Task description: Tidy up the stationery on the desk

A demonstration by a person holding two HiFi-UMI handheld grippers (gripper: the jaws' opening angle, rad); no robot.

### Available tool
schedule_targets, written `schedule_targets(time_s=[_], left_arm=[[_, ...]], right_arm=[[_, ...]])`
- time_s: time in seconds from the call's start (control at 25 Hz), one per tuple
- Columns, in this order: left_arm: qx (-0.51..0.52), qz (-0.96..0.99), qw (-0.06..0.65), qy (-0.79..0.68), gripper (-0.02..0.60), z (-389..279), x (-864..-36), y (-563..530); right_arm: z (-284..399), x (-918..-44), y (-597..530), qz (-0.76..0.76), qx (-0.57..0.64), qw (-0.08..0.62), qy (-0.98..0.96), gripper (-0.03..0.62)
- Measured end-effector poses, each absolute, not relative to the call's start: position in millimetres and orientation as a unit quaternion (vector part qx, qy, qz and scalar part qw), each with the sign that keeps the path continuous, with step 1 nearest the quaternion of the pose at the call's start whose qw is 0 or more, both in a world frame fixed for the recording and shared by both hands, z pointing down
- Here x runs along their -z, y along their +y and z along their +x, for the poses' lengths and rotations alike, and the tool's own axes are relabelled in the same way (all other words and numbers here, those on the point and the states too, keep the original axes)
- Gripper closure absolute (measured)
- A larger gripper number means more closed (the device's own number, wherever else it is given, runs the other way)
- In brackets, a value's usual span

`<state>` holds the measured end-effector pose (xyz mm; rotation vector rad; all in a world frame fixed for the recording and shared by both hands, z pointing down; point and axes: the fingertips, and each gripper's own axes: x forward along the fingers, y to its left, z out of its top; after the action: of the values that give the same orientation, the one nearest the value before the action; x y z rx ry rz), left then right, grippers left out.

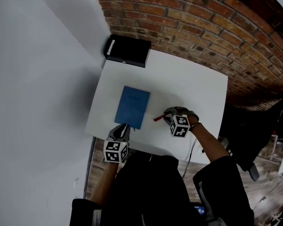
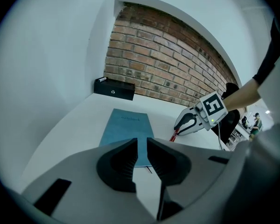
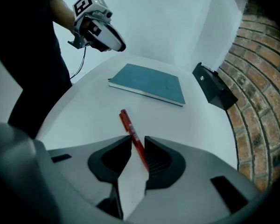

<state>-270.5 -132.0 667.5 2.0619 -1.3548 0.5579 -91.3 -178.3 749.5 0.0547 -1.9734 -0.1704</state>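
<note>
A blue notebook (image 1: 133,106) lies flat in the middle of the white desk (image 1: 193,84). My left gripper (image 1: 124,127) hovers at the notebook's near left corner, its jaws a narrow gap apart with nothing between them; through the gap the left gripper view shows the notebook (image 2: 126,129). A red pen (image 3: 129,127) lies on the desk to the right of the notebook (image 3: 149,82). My right gripper (image 3: 137,143) points steeply down over the pen's near end. The pen runs between its open jaws, close to the right pad, with free space on the left side.
A black box (image 1: 127,50) sits at the desk's far left corner against the brick wall (image 1: 203,27). A white wall borders the desk on the left. A thin cable (image 1: 191,154) hangs over the desk's near edge by my right arm.
</note>
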Motion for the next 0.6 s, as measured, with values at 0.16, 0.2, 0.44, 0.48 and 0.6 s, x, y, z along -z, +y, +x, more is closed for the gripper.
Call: schedule_targets(time_s=[0.16, 0.2, 0.44, 0.48, 0.6], left_arm=[[-0.210, 0.774, 0.306, -0.513, 0.509, -272, -669, -128], [-0.210, 0.774, 0.306, -0.513, 0.509, -272, -670, -127], [-0.213, 0.772, 0.310, -0.513, 0.509, -271, -673, -122], [-0.213, 0.772, 0.311, -0.513, 0.509, -272, -673, -121], [-0.213, 0.770, 0.314, -0.513, 0.509, -272, -674, -118]], right_arm=[[-91, -752, -178, 0.014, 0.073, 0.554, -0.829, 0.497], [-91, -752, -178, 0.012, 0.075, 0.557, -0.827, 0.497], [-91, -752, -181, 0.004, 0.084, 0.573, -0.815, 0.522], [-91, -752, -182, 0.005, 0.081, 0.575, -0.814, 0.527], [-91, -750, -184, 0.004, 0.068, 0.577, -0.814, 0.536]])
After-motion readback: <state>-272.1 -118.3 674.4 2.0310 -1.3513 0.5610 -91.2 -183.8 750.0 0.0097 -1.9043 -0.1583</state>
